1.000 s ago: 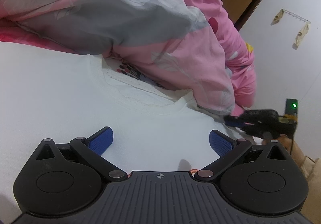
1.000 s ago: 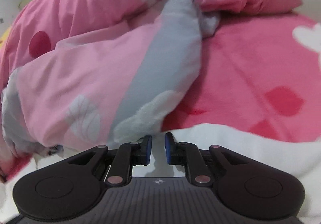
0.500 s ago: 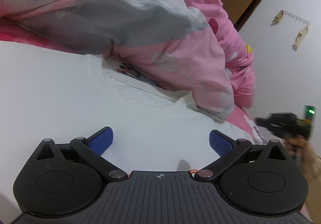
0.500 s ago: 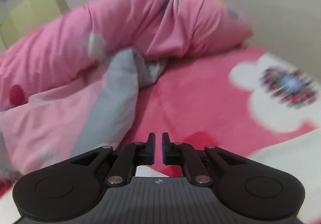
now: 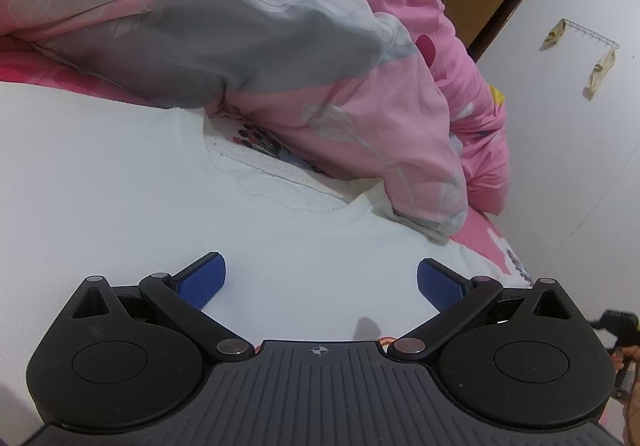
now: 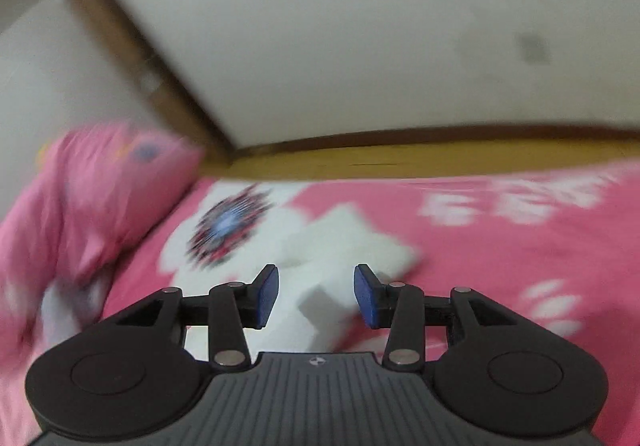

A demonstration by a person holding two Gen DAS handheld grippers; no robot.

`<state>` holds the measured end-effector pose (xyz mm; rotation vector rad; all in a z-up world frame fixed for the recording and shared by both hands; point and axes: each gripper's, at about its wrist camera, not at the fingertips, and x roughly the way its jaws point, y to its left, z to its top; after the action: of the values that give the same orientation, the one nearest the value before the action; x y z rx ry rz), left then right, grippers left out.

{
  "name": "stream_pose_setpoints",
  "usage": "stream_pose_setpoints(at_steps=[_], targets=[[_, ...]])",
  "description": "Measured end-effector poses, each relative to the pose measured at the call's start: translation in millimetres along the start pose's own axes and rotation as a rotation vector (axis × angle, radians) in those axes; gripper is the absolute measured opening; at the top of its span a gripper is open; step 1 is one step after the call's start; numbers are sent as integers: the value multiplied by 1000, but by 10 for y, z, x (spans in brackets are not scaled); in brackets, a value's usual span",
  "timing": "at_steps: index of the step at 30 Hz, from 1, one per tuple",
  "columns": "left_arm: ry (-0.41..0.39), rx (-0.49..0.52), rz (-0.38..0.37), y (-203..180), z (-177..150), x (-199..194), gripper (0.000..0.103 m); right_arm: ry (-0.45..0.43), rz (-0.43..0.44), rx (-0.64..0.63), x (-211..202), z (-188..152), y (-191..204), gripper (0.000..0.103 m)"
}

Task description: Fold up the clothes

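**White shirt flat on bed, both grippers released**

Pink bedsheet [image 6: 500, 230] with white print, spread across the whole bed, motion-blurred in right wrist view. Pink and grey duvet [image 5: 248, 46] bunched up at the far side, overlapping the top edge of the shirt in left wrist view; same duvet a pink blur at the left of right wrist view. White wall behind, brown door [image 5: 480, 2] at the far corner, small rack of hooks [image 5: 588, 34] with pale items hanging.

White T-shirt [image 5: 100, 182] lying flat on the sheet, filling most of left wrist view, neck opening [image 5: 272, 186] facing the duvet, printed patch visible inside the collar. Sleeve end of the shirt [image 6: 360, 242] seen in right wrist view, lying on the sheet just ahead of the fingers, blurred.

Left gripper [image 5: 321, 278] low over the shirt's chest area below the collar, jaws spread wide, nothing between blue pads [image 5: 202, 280]; contact with fabric not clear. Right gripper [image 6: 316, 296] above the sleeve, jaws parted, nothing held, blue pads [image 6: 267, 296] clear of cloth. Edge of a hand [image 5: 632, 406] with dark gear at the far right border of left wrist view.
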<state>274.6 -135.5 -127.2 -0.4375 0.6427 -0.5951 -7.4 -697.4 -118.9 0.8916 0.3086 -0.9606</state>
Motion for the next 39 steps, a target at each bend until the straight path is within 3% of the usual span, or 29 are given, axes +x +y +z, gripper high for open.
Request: stream_pose_setpoints(at_steps=[4,7,9,11,12,13,17,23,26,31,39], targets=[[1,2,1,-1,-1,3,103,8,-21,17,78,26,-145,46],[1,2,1,-1,0,3,103,32,-17,0,191,27,-116,57],[1,2,0,-1,0,5,103,34,-29,-7,290,35,-67,57],[2,2,1,-3,1,5,103,28,-29,-36,332,53,-21,45],[3,2,1,-3,1,5,103,17,-22,-59,298,67,4,23],[3,1,1,-3,1,5,103,10,-1,-81,292,91,46,9],[3,1,0,-1,0,6,103,-87,46,-153,36,274,324,9],[3,0,0,3,-3,7,103,-322,262,-323,-922,504,1153,9],[-4,-9,-1,1,31,-52,103,-347,392,-420,-1326,413,1631,9],[-19,-30,-3,-3,106,-183,103,-289,586,-567,-1746,-45,2337,9],[-45,-66,-9,-8,231,-421,103,-74,868,-658,-2121,-1017,3237,9]])
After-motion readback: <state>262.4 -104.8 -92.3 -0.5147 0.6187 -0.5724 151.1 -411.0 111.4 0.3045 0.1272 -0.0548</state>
